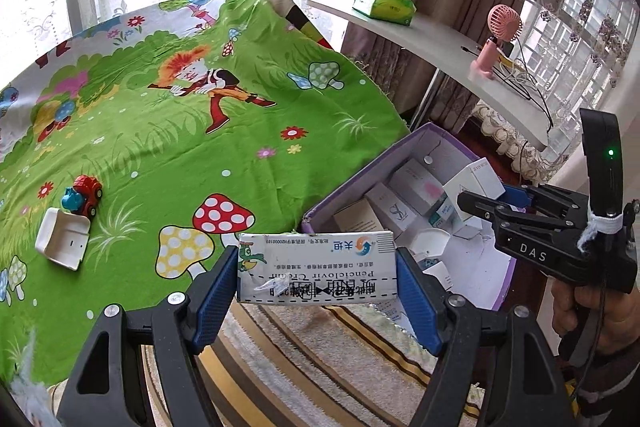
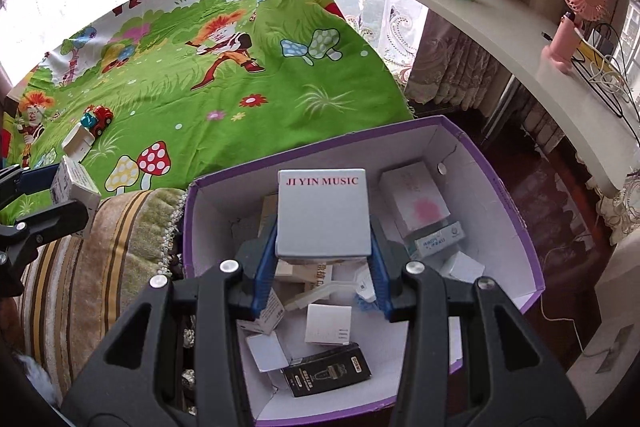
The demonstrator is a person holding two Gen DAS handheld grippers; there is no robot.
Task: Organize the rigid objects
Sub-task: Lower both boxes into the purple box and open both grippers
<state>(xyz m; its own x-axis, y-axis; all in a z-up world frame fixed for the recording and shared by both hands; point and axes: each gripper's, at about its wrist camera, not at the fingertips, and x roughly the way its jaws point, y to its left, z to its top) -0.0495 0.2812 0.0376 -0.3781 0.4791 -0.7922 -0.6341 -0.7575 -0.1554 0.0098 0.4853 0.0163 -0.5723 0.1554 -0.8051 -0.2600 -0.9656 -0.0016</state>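
A toy truck [image 1: 85, 194] and a white tray [image 1: 62, 238] lay on the green cloth [image 1: 192, 131]. The left gripper [image 1: 316, 277] clamped a medicine carton [image 1: 316, 267] beside the purple box [image 2: 520, 227]; the right gripper [image 2: 324, 267] clamped a grey box [image 2: 324, 215] above it.

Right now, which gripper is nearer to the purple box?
Right. The right gripper hangs over the purple box; the left gripper is beside it, above the striped cushion.

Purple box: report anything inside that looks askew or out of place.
The small cartons in the purple box lie jumbled, tilted and overlapping rather than stacked; the black carton lies at a slant near the front. Nothing looks spilled or broken.
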